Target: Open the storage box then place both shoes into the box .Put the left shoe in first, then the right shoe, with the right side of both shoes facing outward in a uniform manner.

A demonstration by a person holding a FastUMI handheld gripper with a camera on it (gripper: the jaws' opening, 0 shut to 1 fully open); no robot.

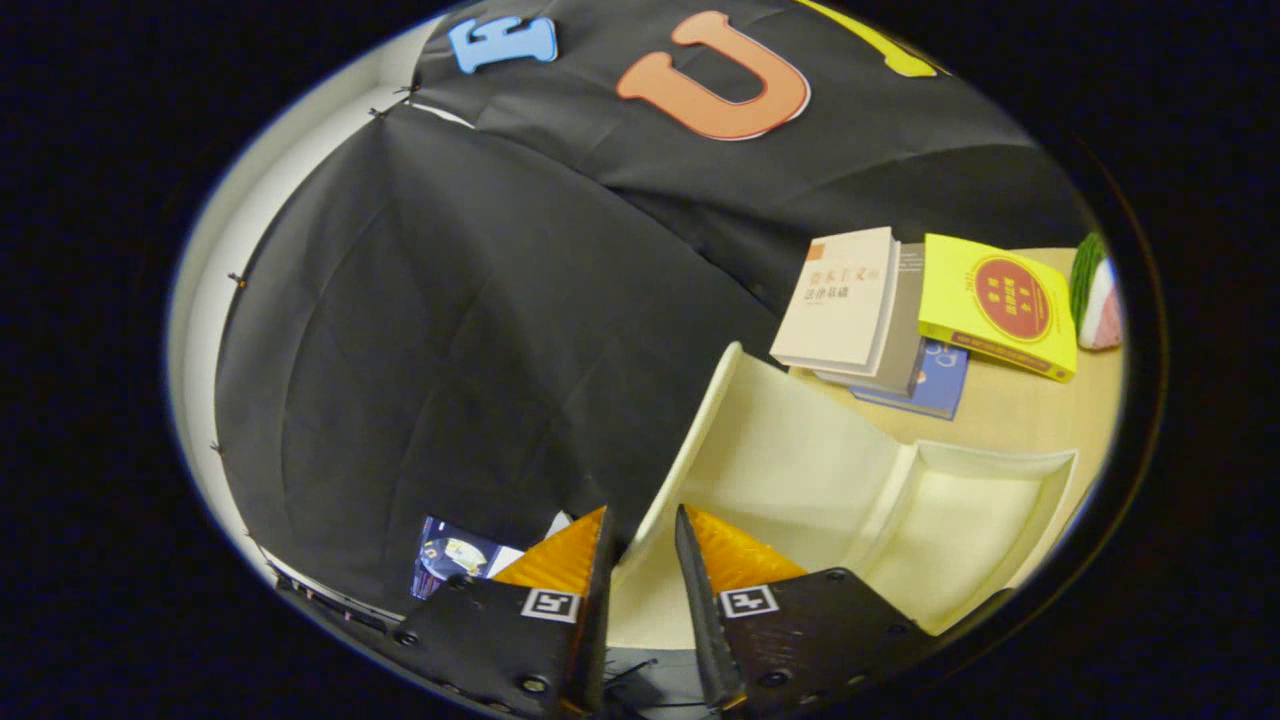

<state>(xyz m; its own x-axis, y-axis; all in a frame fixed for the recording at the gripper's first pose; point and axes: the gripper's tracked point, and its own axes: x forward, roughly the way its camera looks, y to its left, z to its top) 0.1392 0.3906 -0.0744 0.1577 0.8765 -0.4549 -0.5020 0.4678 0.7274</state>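
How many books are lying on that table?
4, maybe more underneath: a cream book atop a grey one, a blue one at the bottom, and a yellow book beside them.

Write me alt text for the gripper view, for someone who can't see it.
The claw grips the edge of a cream storage box's raised lid, one finger on each side, with the open box beyond. Past it on the wooden table lie a few stacked books, a yellow book beside them, and black cloth behind.

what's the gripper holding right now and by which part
The gripper grips the storage box's raised lid, fingers on either side of its front edge near one end.
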